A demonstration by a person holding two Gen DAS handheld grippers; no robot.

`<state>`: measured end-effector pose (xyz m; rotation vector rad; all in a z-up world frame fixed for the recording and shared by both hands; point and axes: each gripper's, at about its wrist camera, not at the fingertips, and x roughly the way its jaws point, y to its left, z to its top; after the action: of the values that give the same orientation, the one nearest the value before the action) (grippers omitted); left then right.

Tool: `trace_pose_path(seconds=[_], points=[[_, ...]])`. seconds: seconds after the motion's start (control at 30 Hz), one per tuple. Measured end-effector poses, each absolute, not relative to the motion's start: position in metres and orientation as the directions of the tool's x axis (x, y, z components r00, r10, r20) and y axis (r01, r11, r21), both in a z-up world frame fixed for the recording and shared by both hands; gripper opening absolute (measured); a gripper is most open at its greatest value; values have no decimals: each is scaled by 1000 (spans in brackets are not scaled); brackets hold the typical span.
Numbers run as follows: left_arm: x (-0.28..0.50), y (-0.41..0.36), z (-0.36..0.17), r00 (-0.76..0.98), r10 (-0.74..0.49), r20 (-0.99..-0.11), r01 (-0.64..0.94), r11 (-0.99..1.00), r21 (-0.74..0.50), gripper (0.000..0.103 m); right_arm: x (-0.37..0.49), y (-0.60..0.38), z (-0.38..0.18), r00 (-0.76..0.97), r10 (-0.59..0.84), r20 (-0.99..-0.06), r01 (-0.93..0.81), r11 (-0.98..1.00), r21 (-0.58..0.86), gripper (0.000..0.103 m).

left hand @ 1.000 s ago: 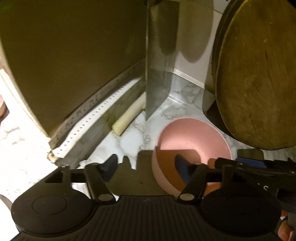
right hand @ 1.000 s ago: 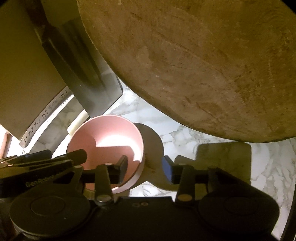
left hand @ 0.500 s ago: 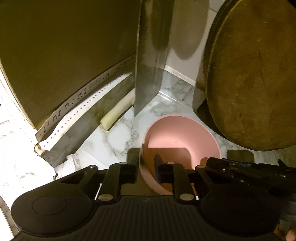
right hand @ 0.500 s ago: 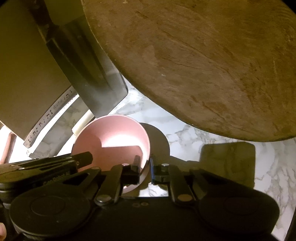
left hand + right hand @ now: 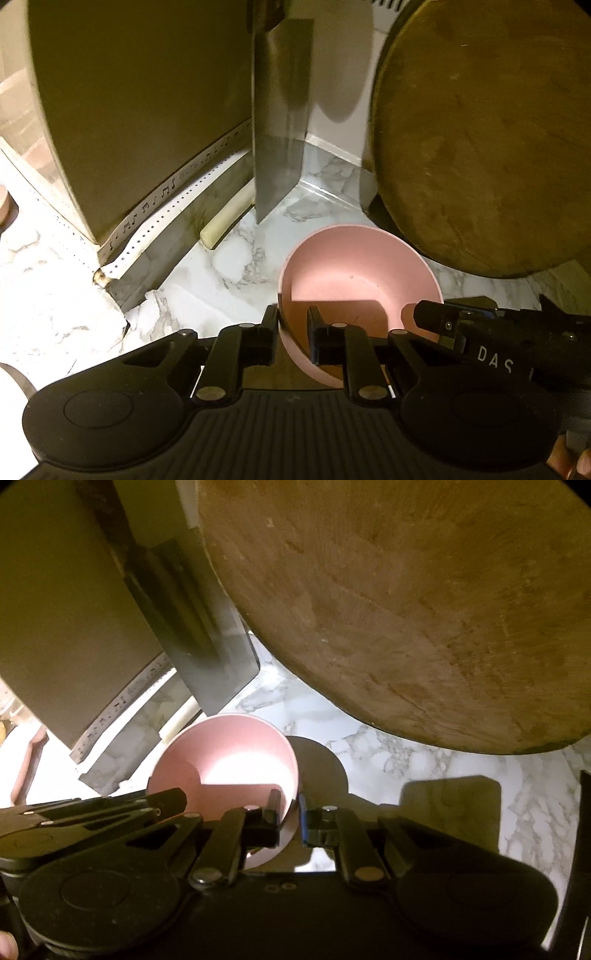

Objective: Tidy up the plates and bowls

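Observation:
A pink bowl [image 5: 354,269] sits over the white marble counter [image 5: 229,269], close in front of both grippers. My left gripper [image 5: 292,325] is shut on the bowl's left rim, one finger outside and one inside. My right gripper [image 5: 289,812] is shut on the bowl's right rim; the bowl [image 5: 229,753] lies to its left in the right wrist view. The right gripper's body [image 5: 498,339] shows at the right of the left wrist view. Whether the bowl touches the counter I cannot tell.
A large round wooden cutting board [image 5: 487,140] leans upright at the right, just behind the bowl. A cleaver blade [image 5: 280,122] hangs in the corner. A tall beige appliance [image 5: 140,96] stands at the left. A cream handle [image 5: 225,221] lies at its foot.
Both grippers went from open to shut on opposite sides of the pink bowl's rim. The bowl now appears a little nearer the cutting board and the corner.

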<state>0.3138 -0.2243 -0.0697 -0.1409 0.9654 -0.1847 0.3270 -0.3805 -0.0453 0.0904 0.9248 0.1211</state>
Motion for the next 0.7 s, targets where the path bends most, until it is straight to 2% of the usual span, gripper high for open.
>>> trace_pose_path(seconds=[0.7], points=[[220,-227,-16,551,-297,-780,231,952,-200,16,213,-388,-1,646,99,-757,0,992,129,9]])
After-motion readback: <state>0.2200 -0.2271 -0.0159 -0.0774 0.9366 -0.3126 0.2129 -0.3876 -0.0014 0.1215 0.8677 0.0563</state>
